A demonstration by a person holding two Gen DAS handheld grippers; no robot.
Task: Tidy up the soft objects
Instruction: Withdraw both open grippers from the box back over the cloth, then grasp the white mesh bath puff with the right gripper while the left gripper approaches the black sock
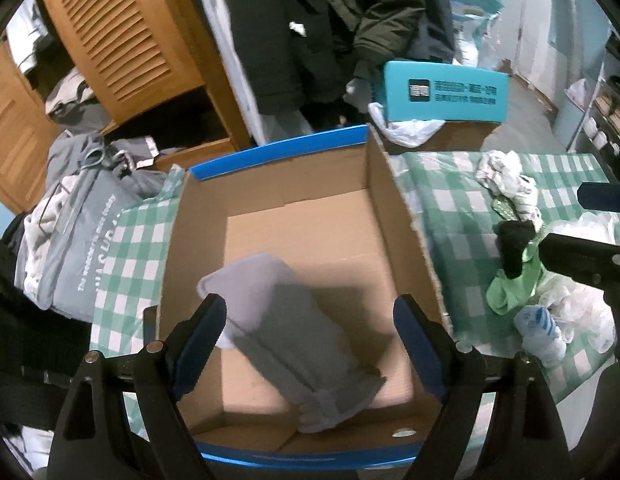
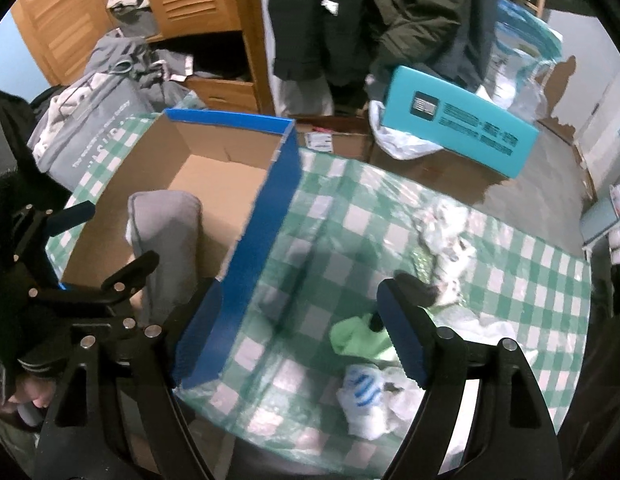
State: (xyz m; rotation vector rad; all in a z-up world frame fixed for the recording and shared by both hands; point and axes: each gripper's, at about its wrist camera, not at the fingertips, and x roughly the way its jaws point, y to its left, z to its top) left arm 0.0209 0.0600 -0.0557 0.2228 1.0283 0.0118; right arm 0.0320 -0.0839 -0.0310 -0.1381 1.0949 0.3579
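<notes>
A grey sock (image 1: 297,344) lies in the open cardboard box (image 1: 394,208) with blue outer walls; it also shows in the right wrist view (image 2: 165,240). My left gripper (image 1: 310,340) is open above the sock, not gripping it. My right gripper (image 2: 297,328) is open over the checked cloth, right of the box wall (image 2: 265,236). A pile of soft items lies on the cloth: a green sock (image 2: 362,336), a black sock (image 1: 514,248), a white sock with blue stripes (image 2: 362,392) and white patterned socks (image 1: 506,176). The right gripper's fingers (image 1: 582,260) show at the left view's right edge.
The green-and-white checked cloth (image 2: 390,224) covers the table. A teal box (image 2: 462,132) stands behind it on brown cartons. Grey clothes (image 1: 77,224) are heaped left of the box. A wooden wardrobe (image 1: 121,40) and hanging dark coats (image 2: 370,12) stand behind.
</notes>
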